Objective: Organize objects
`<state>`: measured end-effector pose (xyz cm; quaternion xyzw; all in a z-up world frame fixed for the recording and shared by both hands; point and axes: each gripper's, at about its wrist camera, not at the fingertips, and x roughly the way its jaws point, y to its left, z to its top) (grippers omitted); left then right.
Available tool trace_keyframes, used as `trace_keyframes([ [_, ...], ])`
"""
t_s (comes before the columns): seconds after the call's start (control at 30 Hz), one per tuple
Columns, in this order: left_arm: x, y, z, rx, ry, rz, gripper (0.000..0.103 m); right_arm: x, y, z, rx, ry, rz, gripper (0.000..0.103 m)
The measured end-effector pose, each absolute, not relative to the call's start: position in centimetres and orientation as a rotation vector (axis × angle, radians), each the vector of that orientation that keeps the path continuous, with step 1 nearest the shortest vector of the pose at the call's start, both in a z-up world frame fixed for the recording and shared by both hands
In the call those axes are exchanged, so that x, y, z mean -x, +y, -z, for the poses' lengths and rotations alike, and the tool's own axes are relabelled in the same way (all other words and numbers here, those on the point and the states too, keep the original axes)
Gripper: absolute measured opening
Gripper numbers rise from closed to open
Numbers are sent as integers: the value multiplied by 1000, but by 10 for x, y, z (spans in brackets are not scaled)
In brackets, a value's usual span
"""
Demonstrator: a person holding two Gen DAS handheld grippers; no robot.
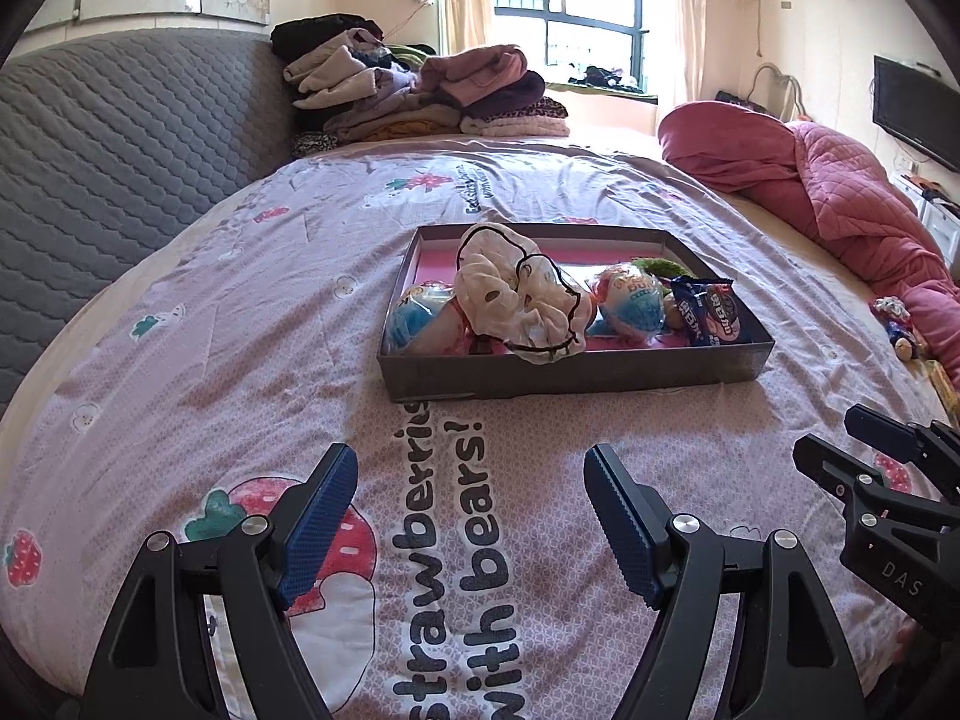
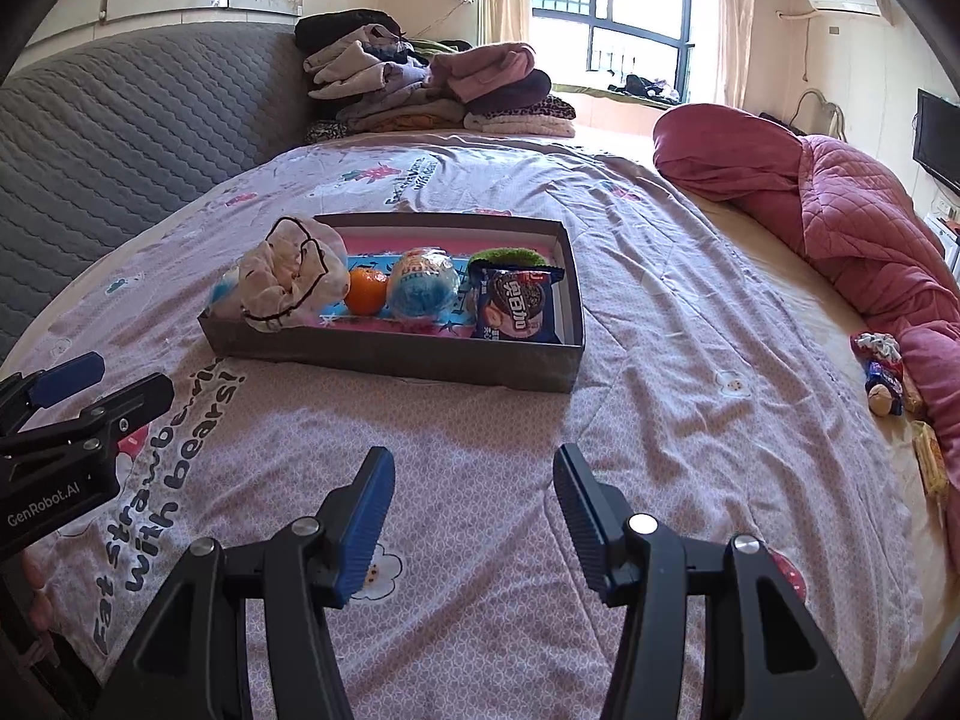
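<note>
A shallow grey box (image 2: 384, 354) with a pink floor is seen on the lilac strawberry-print bedspread (image 2: 660, 360), lying at about 12 o'clock from the left gripper (image 1: 471, 519) and at about 11 o'clock from the right gripper (image 2: 474, 516). Several things are already gathered inside it: a cream drawstring pouch (image 2: 288, 282) is heaped at the box's 9 o'clock end, an orange (image 2: 367, 291) is set just beside it, a round blue-and-white wrapped ball (image 2: 423, 285) is next in the row, and a dark blue snack packet (image 2: 519, 312) is propped at the 3 o'clock end with something green and fuzzy (image 2: 510, 257) behind it. A second wrapped ball (image 1: 420, 318) is partly hidden under the pouch in the left wrist view. The greater part of the gathering is therefore judged to be done. What appears to be left is a small cluster of loose items (image 2: 885, 375) at about 3 o'clock from the box, well apart from it and close beside the pink quilt (image 2: 852, 228); a yellowish packet (image 2: 930, 462) is also seen lower on that side. Whether the stacked clothes (image 2: 432, 84) at 12 o'clock belong to the task cannot be told. Both grippers are held over bare bedspread with jaws spread and nothing between the pads, so no item is in hand at present.
</note>
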<state>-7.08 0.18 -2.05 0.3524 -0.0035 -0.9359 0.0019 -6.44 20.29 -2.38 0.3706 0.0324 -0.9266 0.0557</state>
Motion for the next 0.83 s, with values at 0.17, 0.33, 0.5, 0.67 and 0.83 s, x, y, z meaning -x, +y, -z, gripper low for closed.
trace_keyframes([
  [0.17,73,-1,30,-1129,15,2924,79,65,205,30,-1134,84,2813,54],
  [0.33,76,-2,35,-1143,9,2910,79,66,205,32,-1139,86,2813,55],
  [0.5,77,-1,36,-1133,-3,2911,79,66,204,32,-1140,87,2815,54],
  [0.67,77,-2,37,-1124,8,2931,79,67,204,33,-1143,91,2817,54],
  [0.83,73,2,32,-1069,-2,2978,79,69,205,35,-1149,94,2821,55],
])
